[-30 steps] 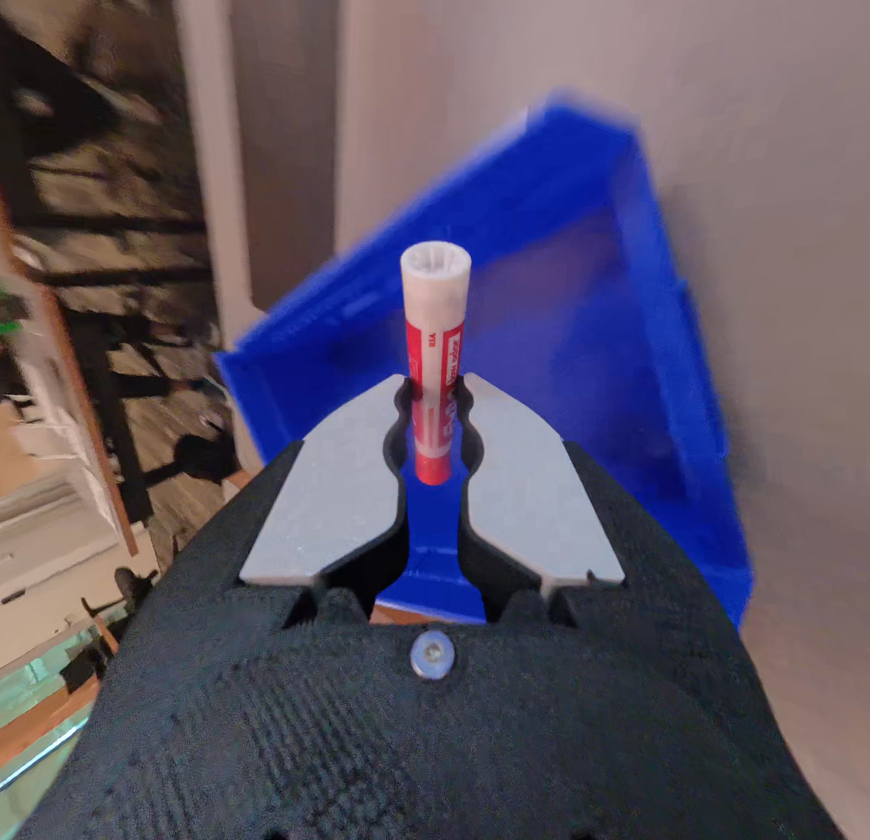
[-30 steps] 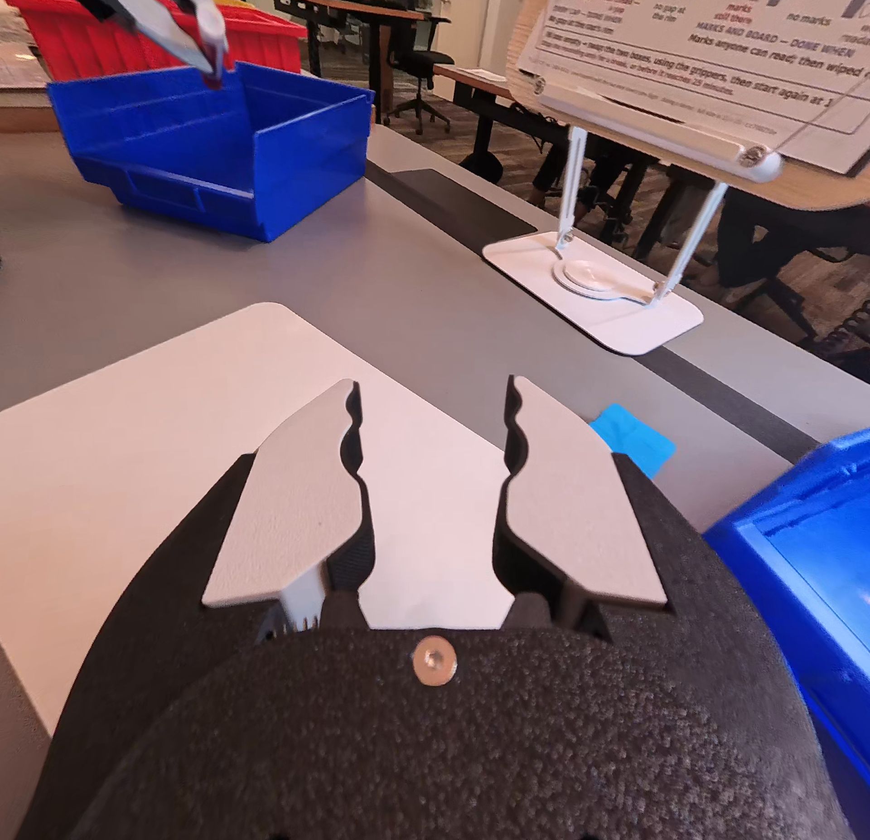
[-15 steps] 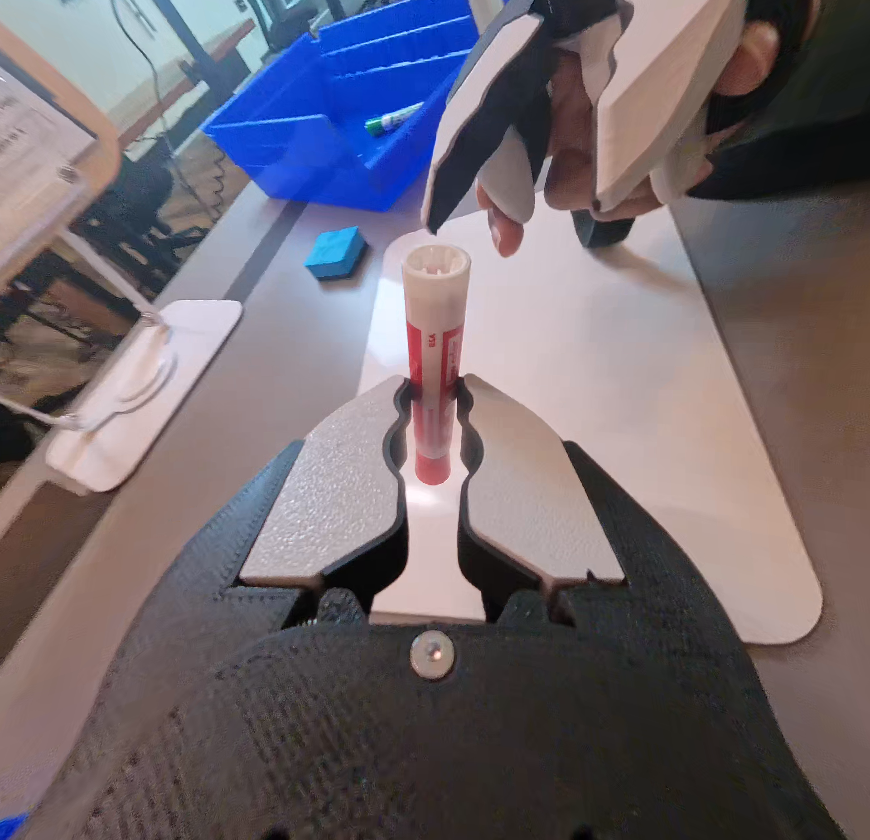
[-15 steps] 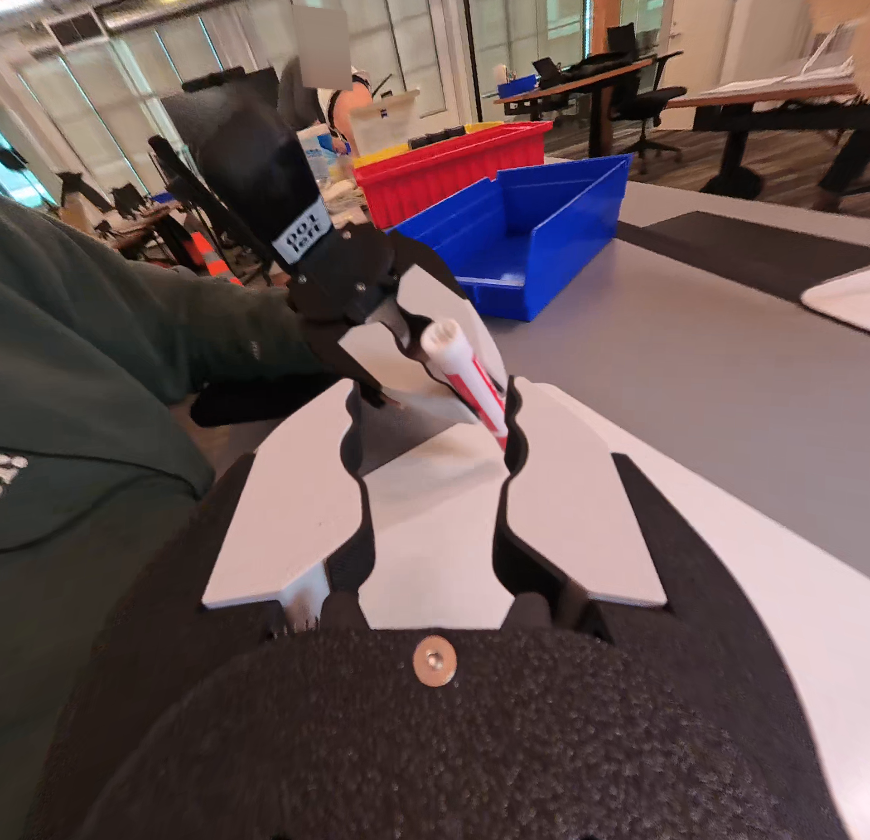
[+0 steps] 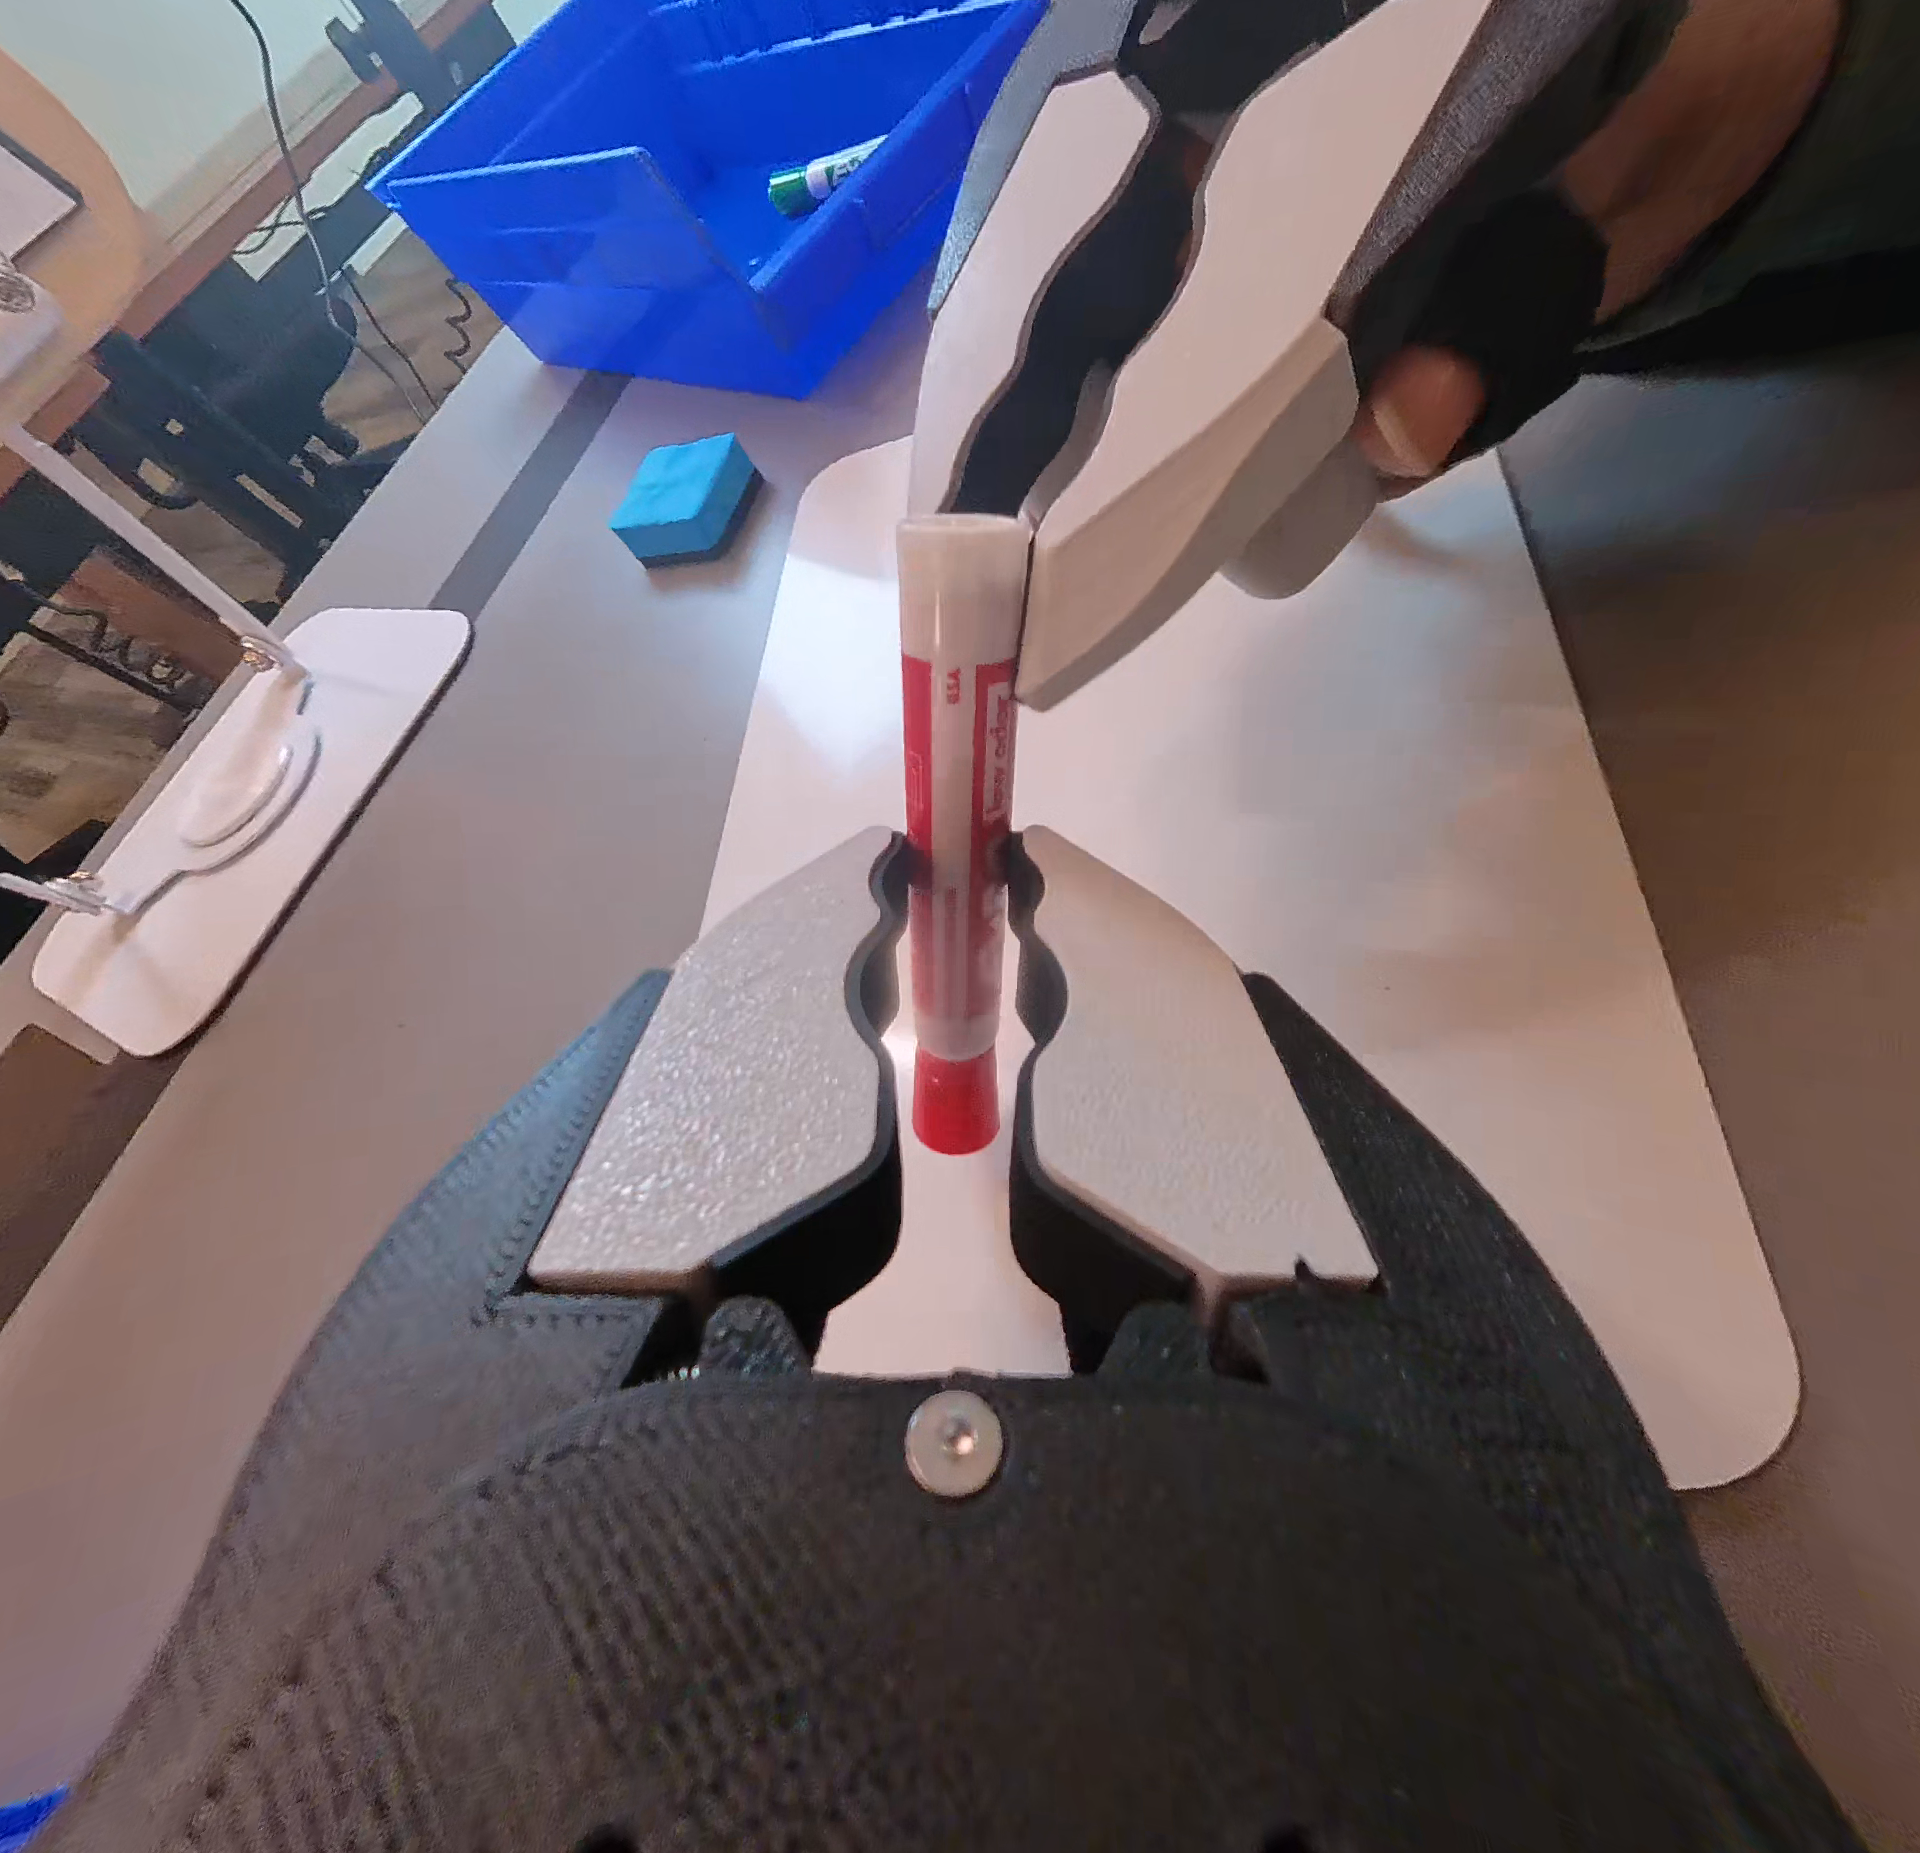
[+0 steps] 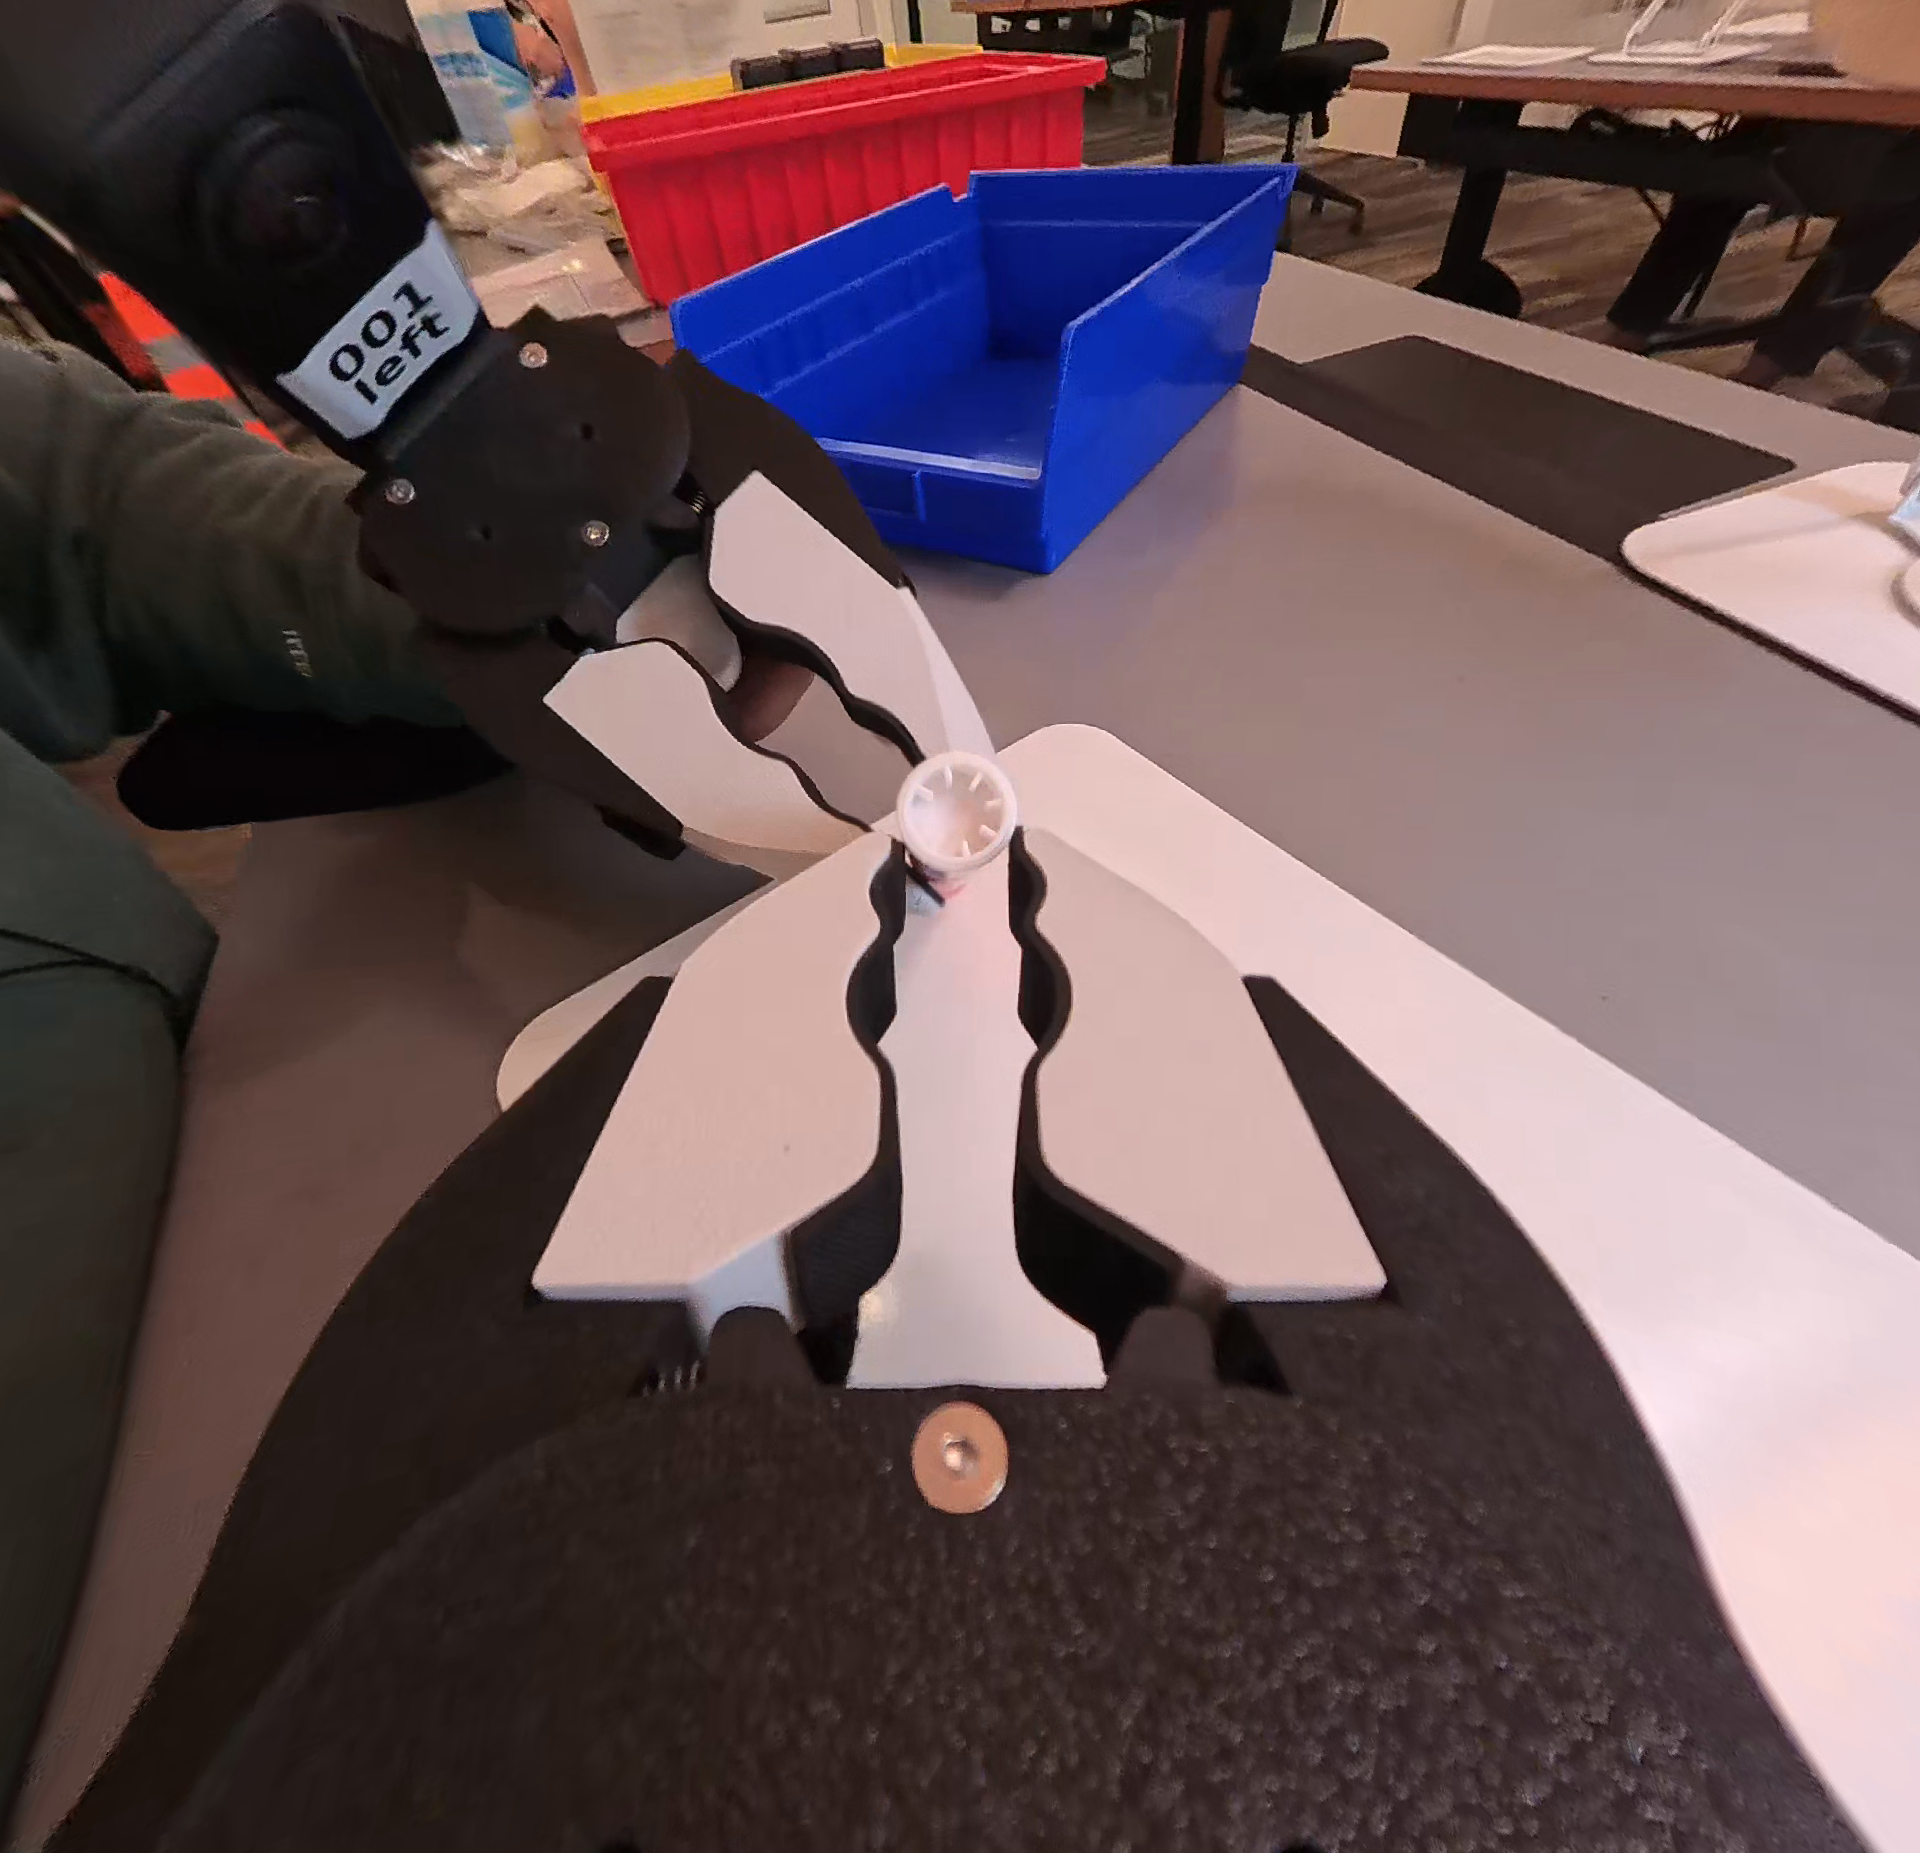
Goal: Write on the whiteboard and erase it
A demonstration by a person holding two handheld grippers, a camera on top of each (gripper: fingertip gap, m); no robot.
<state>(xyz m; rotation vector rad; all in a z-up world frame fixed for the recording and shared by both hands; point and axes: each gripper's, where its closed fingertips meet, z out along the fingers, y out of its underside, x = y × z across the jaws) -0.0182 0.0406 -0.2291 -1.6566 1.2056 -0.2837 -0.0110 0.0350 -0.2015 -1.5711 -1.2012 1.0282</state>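
My left gripper is shut on a red and white marker, held above the white whiteboard on the grey table. The marker's red end points back between the jaws and its white end points away. My right gripper comes from the far side and is closed on that white end. In the right wrist view the marker's round white end sits between my right gripper's fingertips, with the left gripper just behind it over the whiteboard.
A blue eraser lies left of the board. A blue bin holds a green marker. A white stand base is at the left. In the right wrist view, a second blue bin and a red bin stand beyond.
The left gripper swung the marker from over a blue bin to above the whiteboard. The right gripper turned toward it, moved in and closed from open onto the marker's white end.
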